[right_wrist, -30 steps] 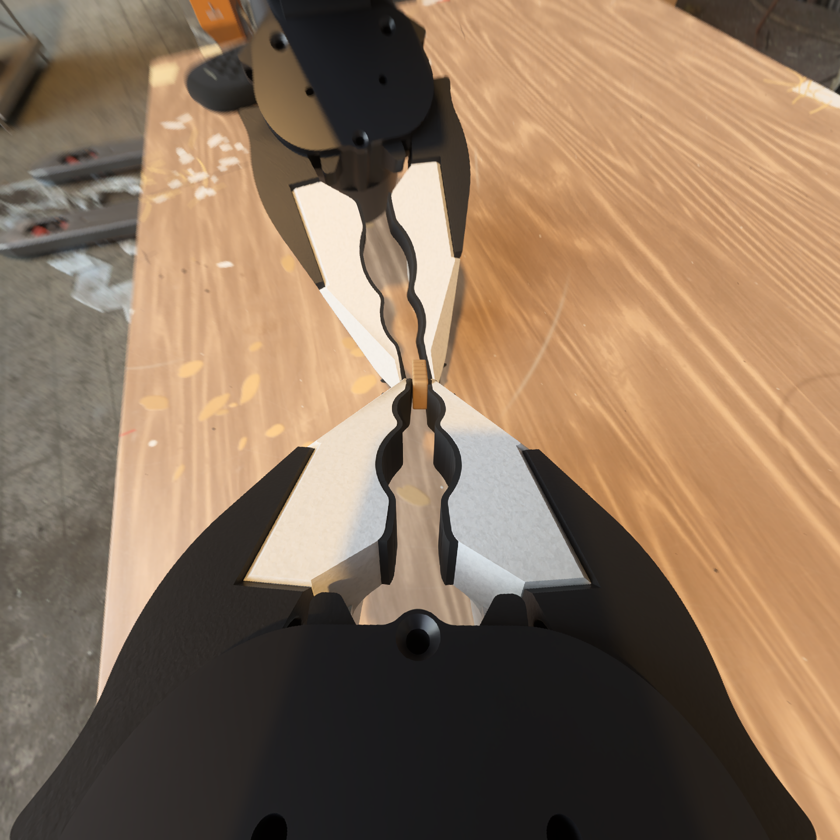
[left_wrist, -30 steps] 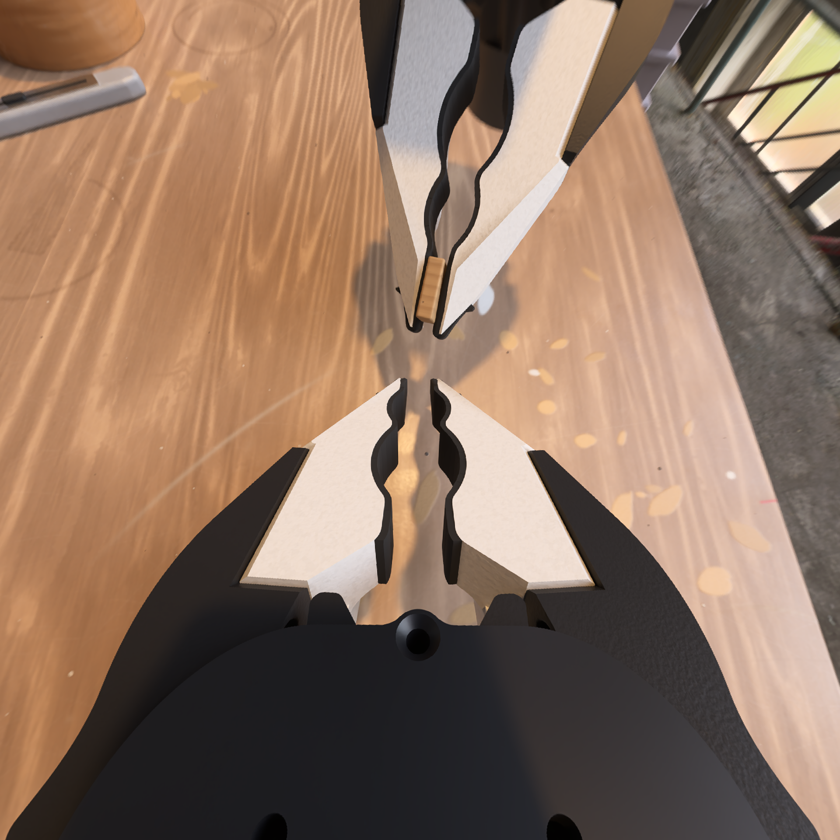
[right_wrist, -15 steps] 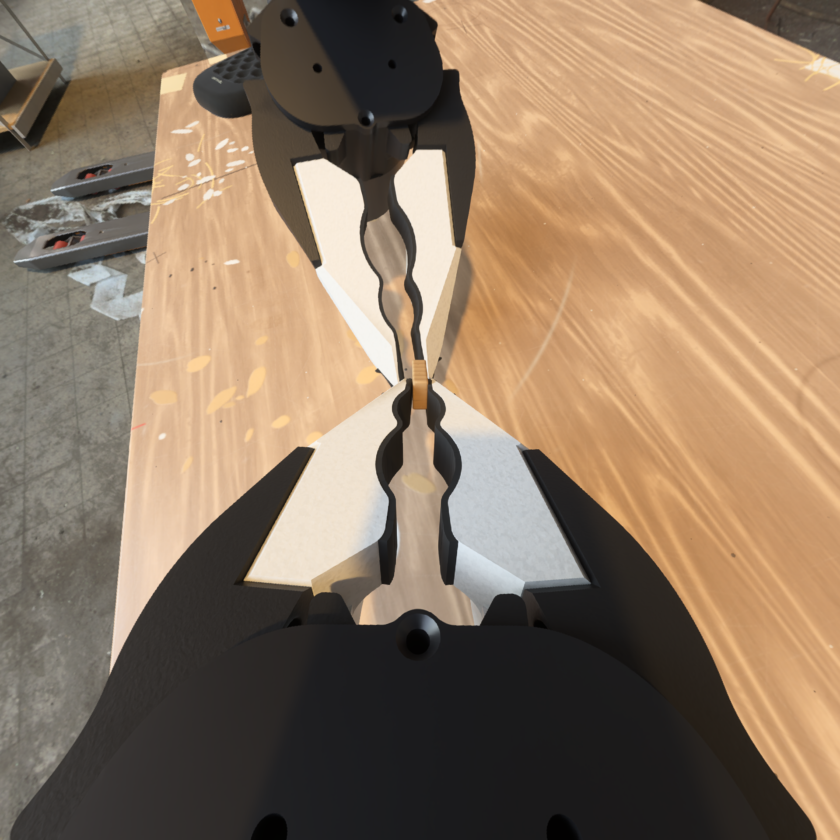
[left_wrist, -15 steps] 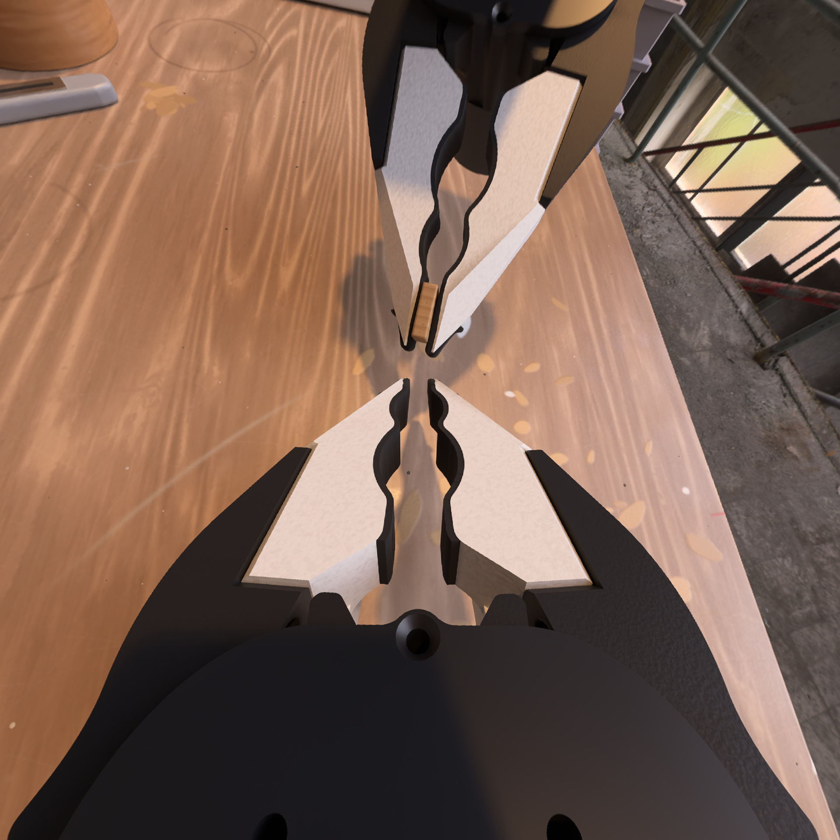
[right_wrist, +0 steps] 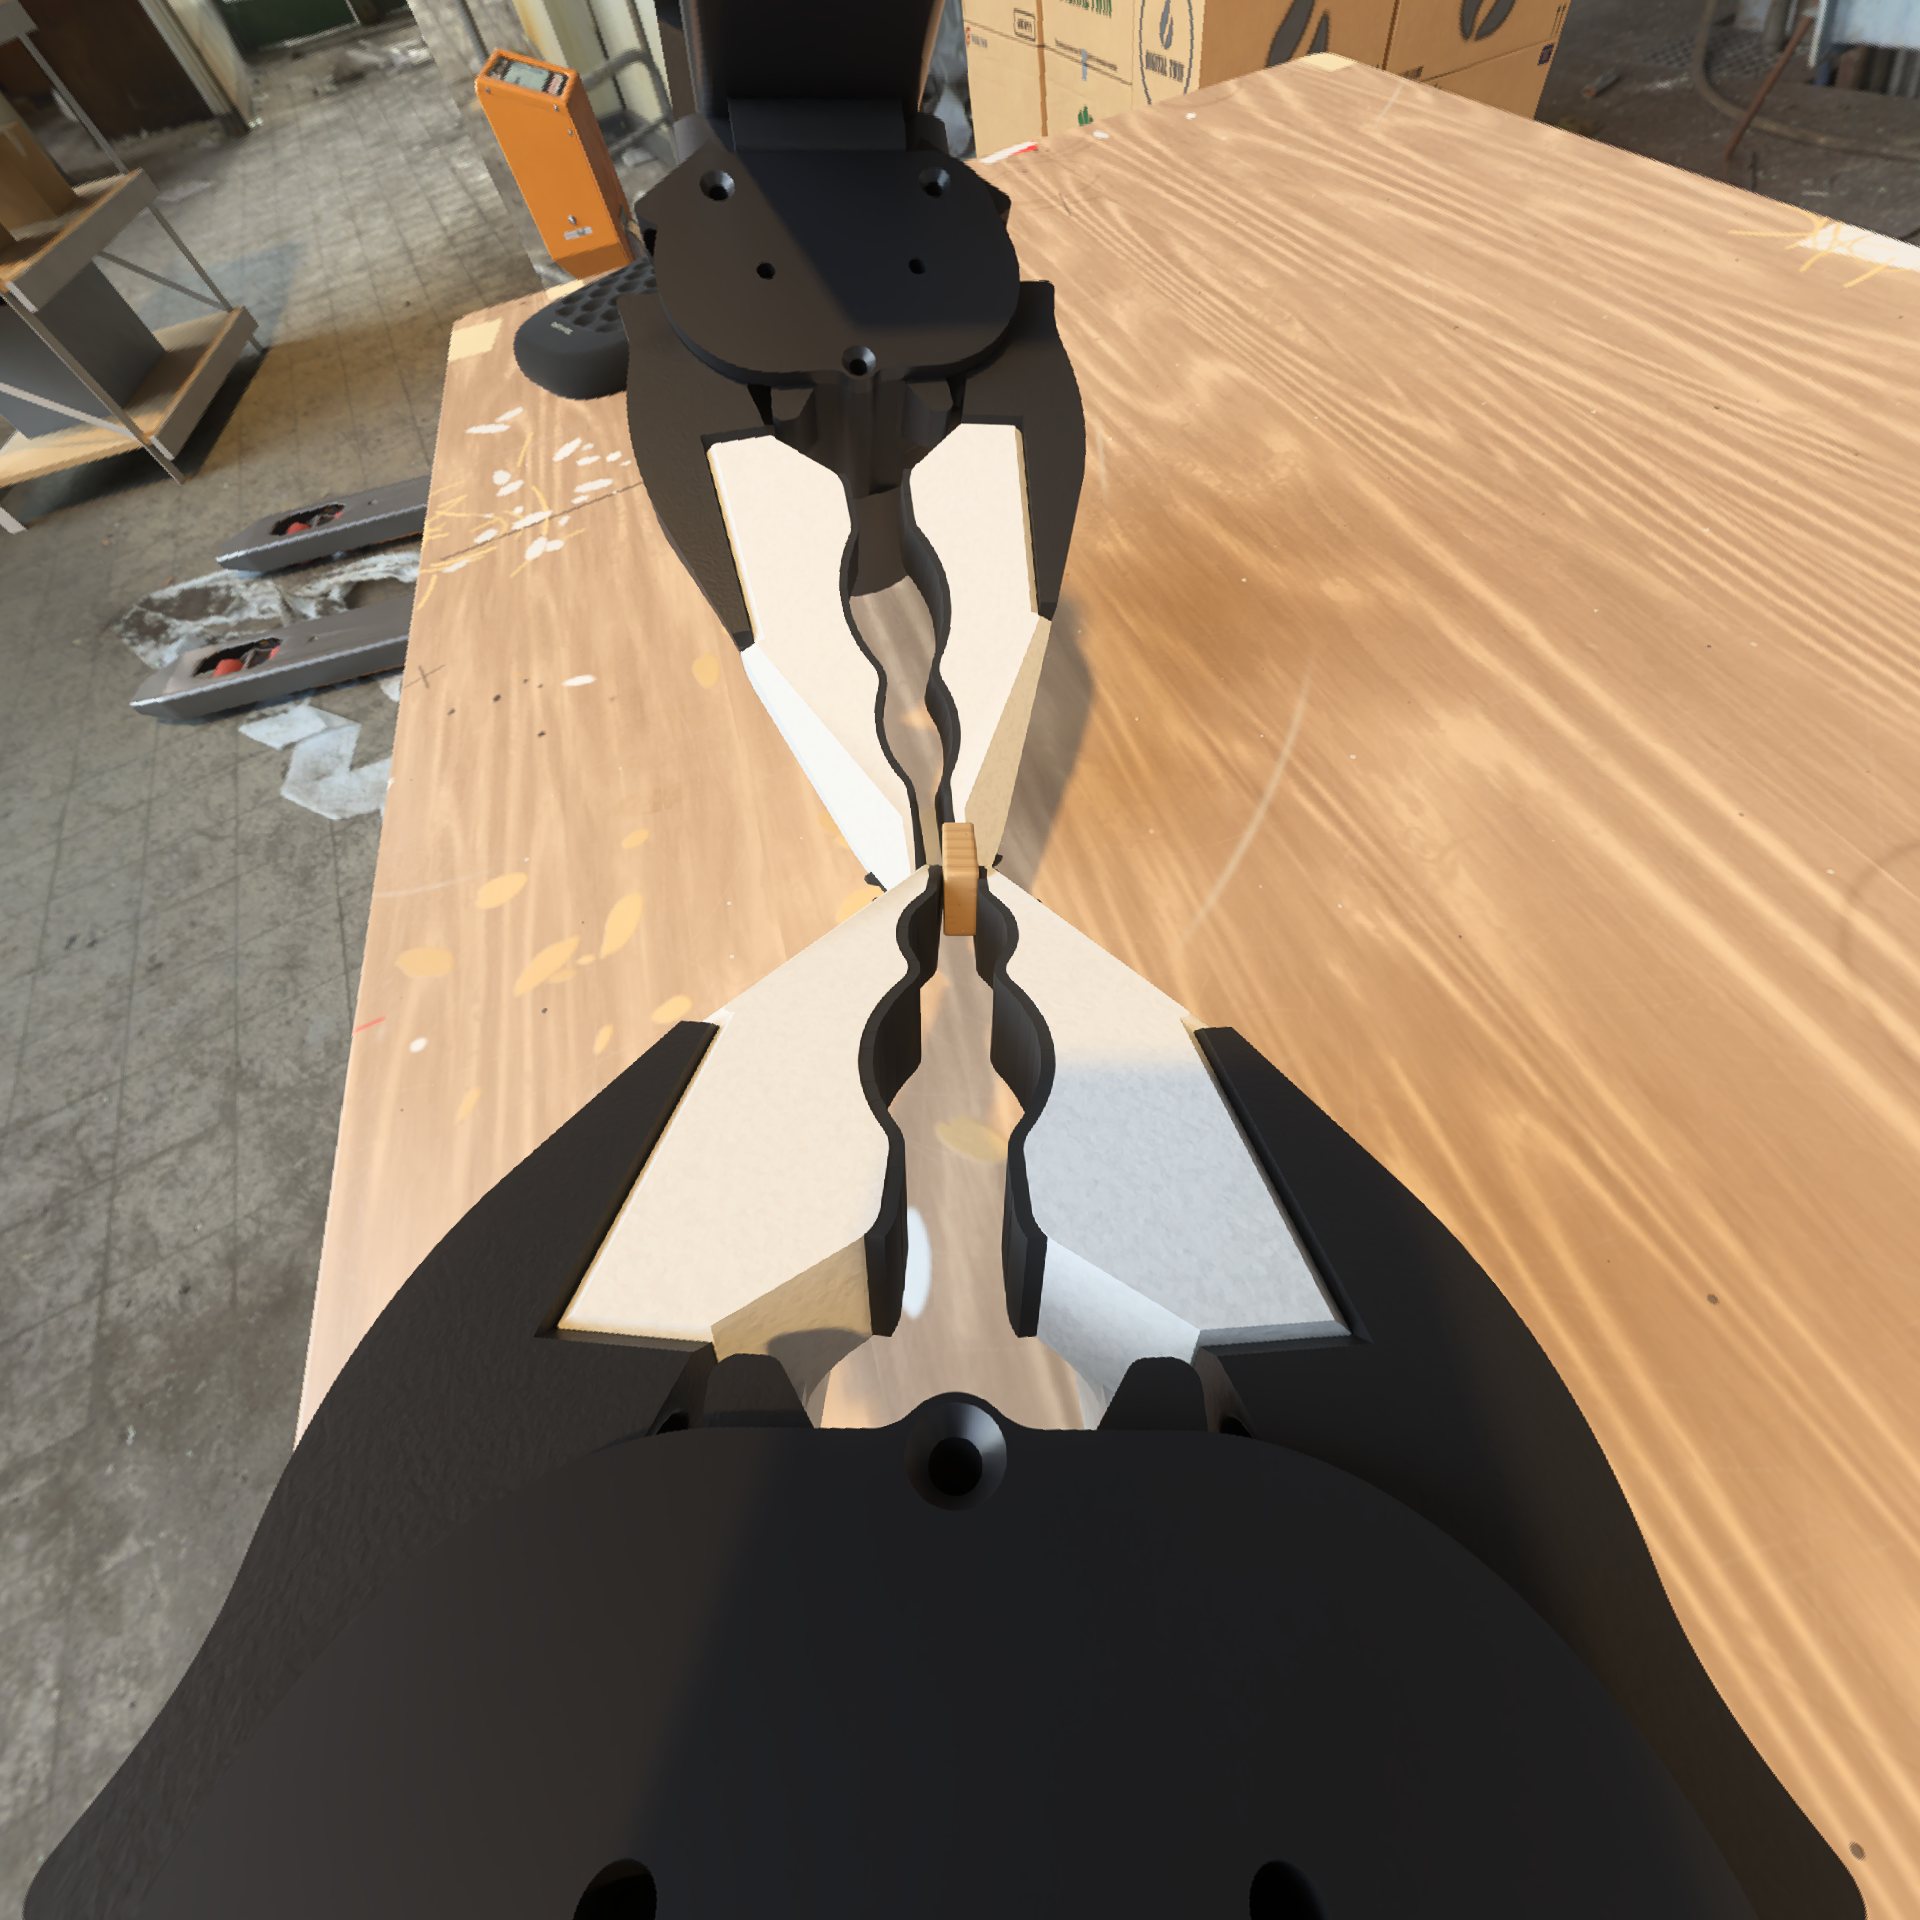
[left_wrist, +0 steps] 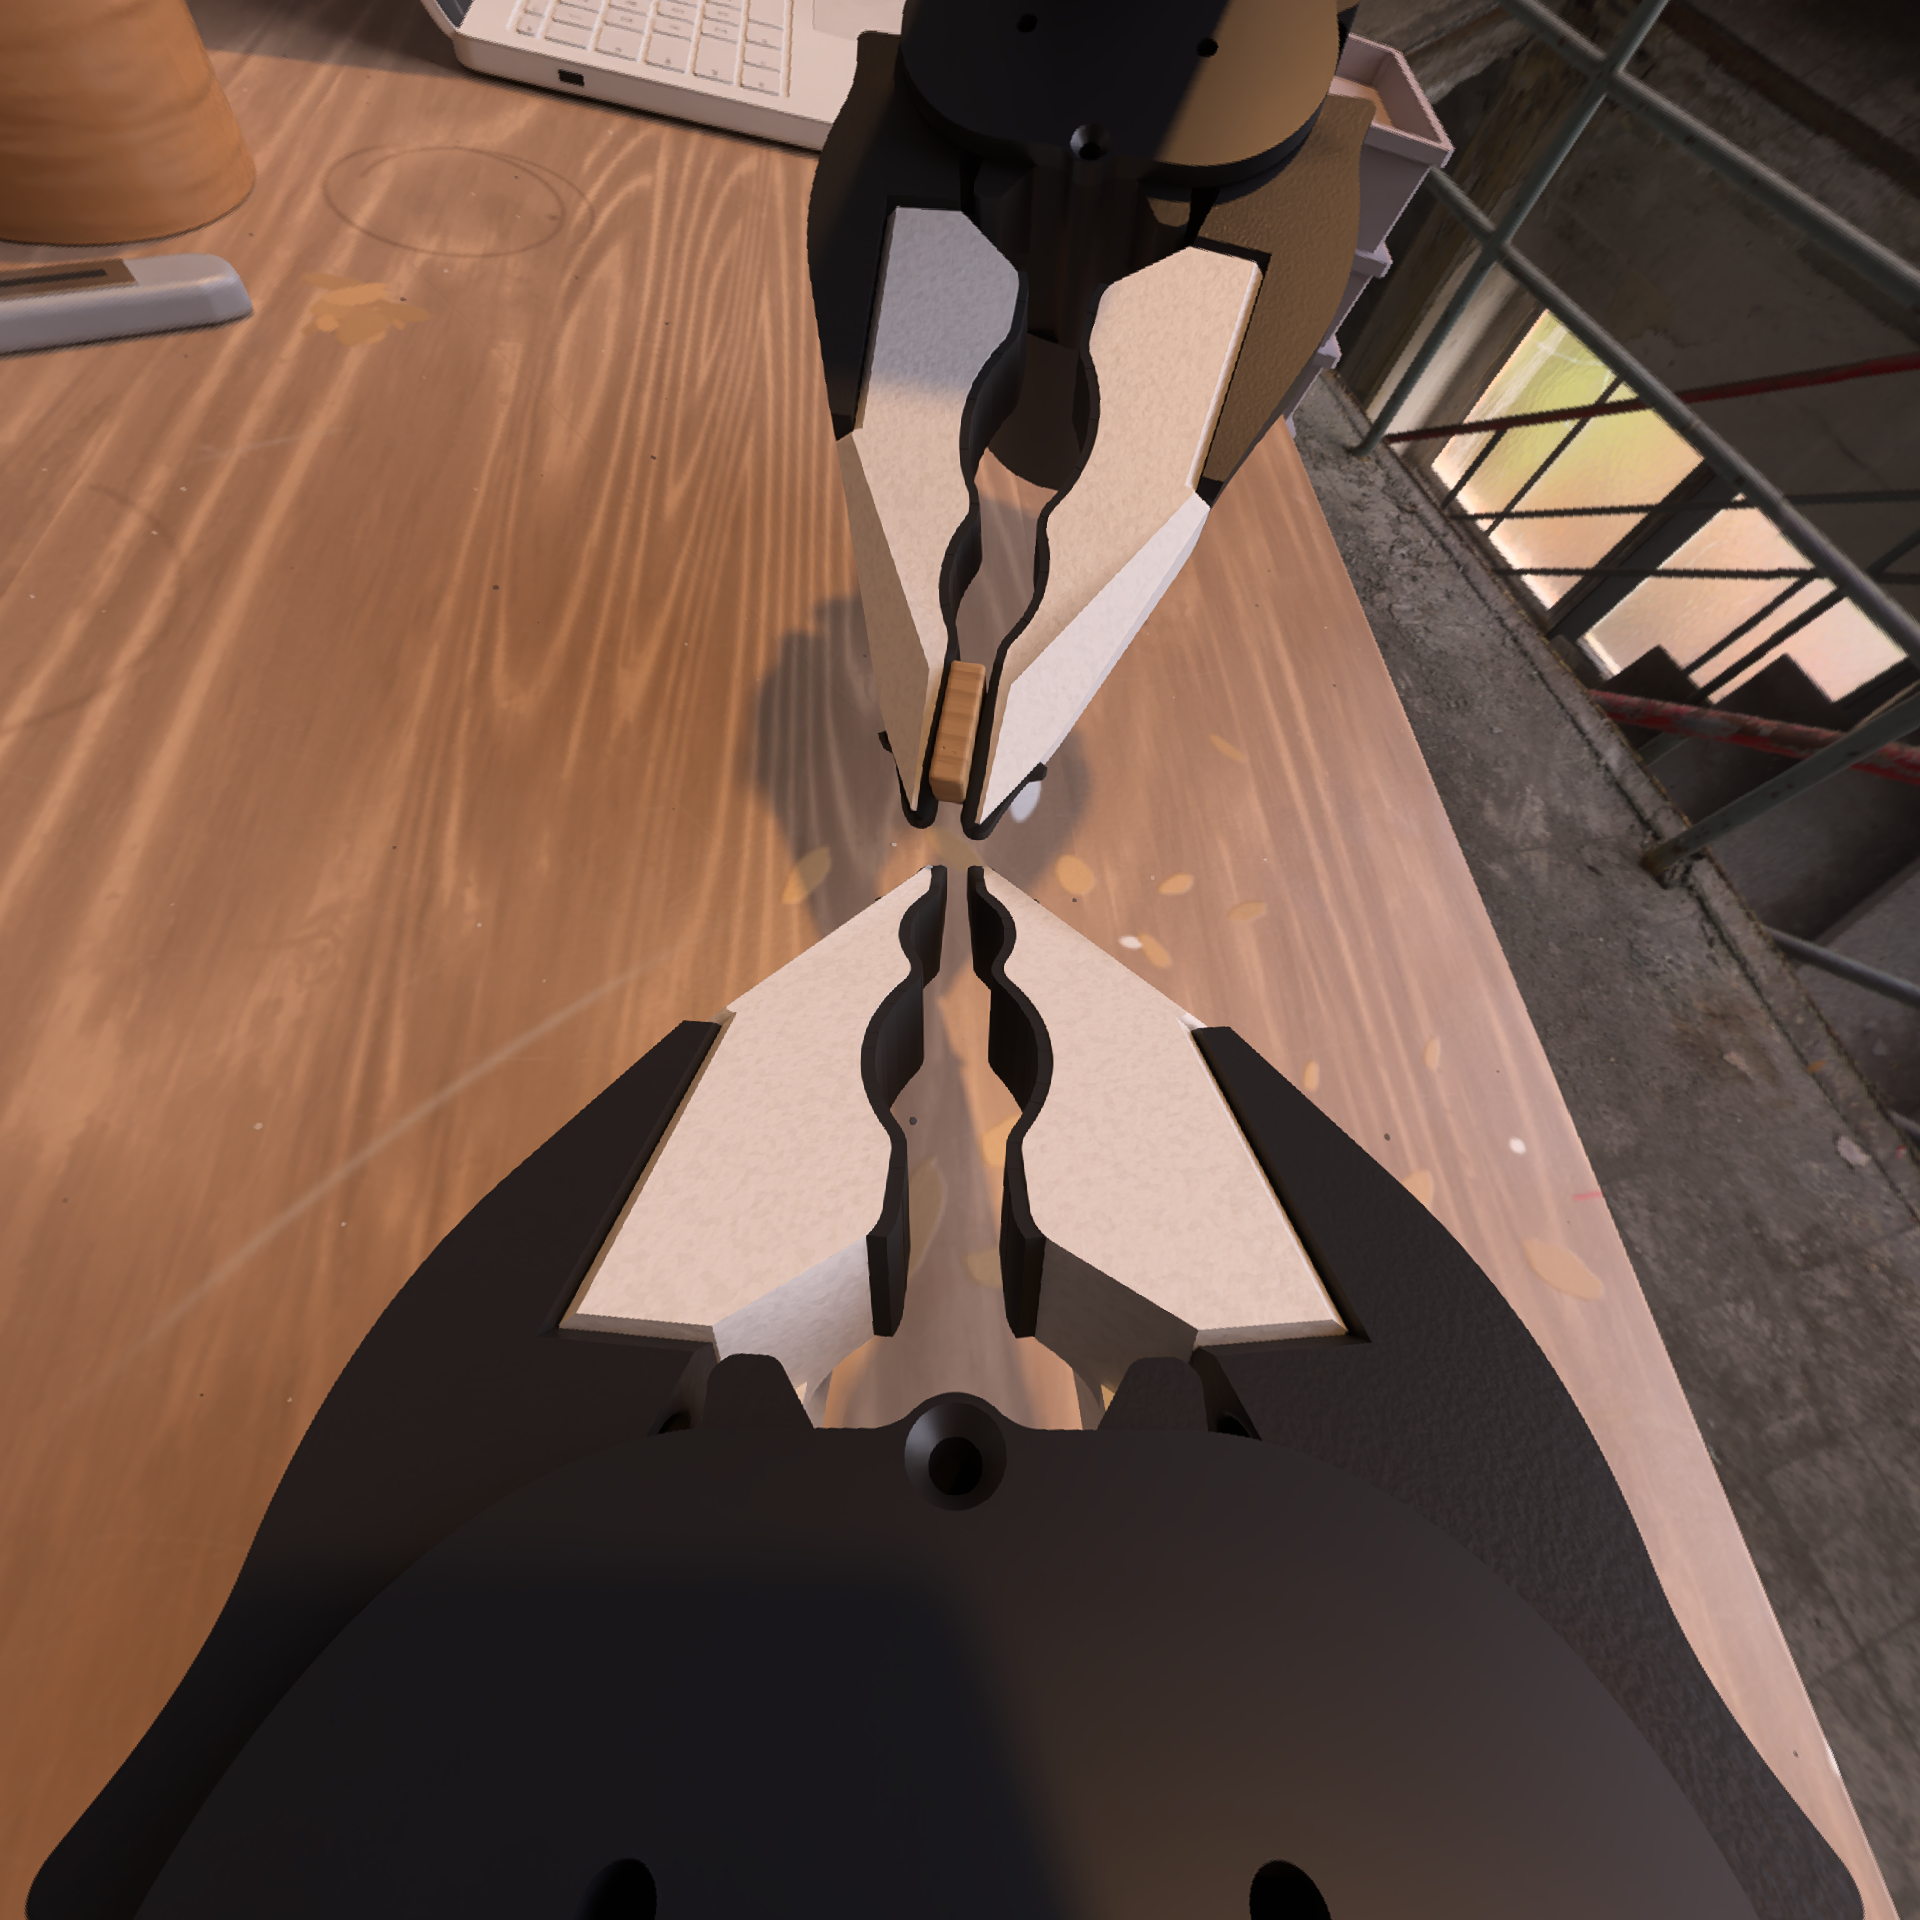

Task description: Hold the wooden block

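The small wooden block [right_wrist: 958, 883] is pinched upright between the tips of my right gripper [right_wrist: 958, 896], above the wooden table [right_wrist: 1455, 727]. In the left wrist view the block [left_wrist: 958, 732] shows between the right gripper's fingertips [left_wrist: 1039, 717]. My left gripper [left_wrist: 954, 878] faces the right one tip to tip, a short gap away. Its jaws stand almost together with nothing between them. It also shows in the right wrist view [right_wrist: 935, 831], just beyond the block.
A white laptop [left_wrist: 665, 52], a wooden cone-shaped object [left_wrist: 104, 114], a grey knife [left_wrist: 114, 301] and a grey bin [left_wrist: 1382, 156] lie at the far side. A black round object [right_wrist: 582, 332], an orange device [right_wrist: 551, 156] and cardboard boxes [right_wrist: 1247, 42] are beyond the table end. The table edge [left_wrist: 1455, 935] runs close on the right.
Both grippers have risen from the table and more of the far surroundings came into view. The right gripper kept the block; the tip-to-tip stance held.
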### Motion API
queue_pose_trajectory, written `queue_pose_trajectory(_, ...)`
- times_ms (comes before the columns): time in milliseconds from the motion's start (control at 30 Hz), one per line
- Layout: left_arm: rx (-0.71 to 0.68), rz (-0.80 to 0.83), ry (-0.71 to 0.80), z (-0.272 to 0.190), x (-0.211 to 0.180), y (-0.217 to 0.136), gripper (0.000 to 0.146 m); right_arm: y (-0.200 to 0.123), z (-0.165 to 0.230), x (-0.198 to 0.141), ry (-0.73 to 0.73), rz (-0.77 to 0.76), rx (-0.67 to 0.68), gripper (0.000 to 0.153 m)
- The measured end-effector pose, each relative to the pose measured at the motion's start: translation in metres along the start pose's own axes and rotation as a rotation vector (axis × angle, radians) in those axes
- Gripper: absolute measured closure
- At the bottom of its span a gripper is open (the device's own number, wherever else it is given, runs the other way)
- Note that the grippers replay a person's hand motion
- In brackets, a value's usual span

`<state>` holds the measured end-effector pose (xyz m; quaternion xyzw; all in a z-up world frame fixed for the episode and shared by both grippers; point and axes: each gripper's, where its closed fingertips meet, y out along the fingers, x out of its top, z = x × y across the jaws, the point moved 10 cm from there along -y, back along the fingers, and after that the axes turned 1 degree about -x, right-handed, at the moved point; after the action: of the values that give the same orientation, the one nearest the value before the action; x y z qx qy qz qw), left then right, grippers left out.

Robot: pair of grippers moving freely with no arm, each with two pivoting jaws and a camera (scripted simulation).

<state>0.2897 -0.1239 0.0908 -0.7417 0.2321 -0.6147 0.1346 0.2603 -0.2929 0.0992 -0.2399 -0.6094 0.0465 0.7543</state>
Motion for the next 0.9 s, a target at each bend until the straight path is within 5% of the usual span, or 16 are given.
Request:
queue_pose_trajectory(333,0.075,0.16,0.043,0.003,-0.002,0.014,0.146,0.005,0.001,-0.01,-0.072,0.164,-0.078,0.148)
queue_pose_trajectory(900,-0.011,0.004,-0.029,0.002,0.001,0.002,0.142,-0.003,0.002,-0.001,-0.037,0.01,-0.042,0.148)
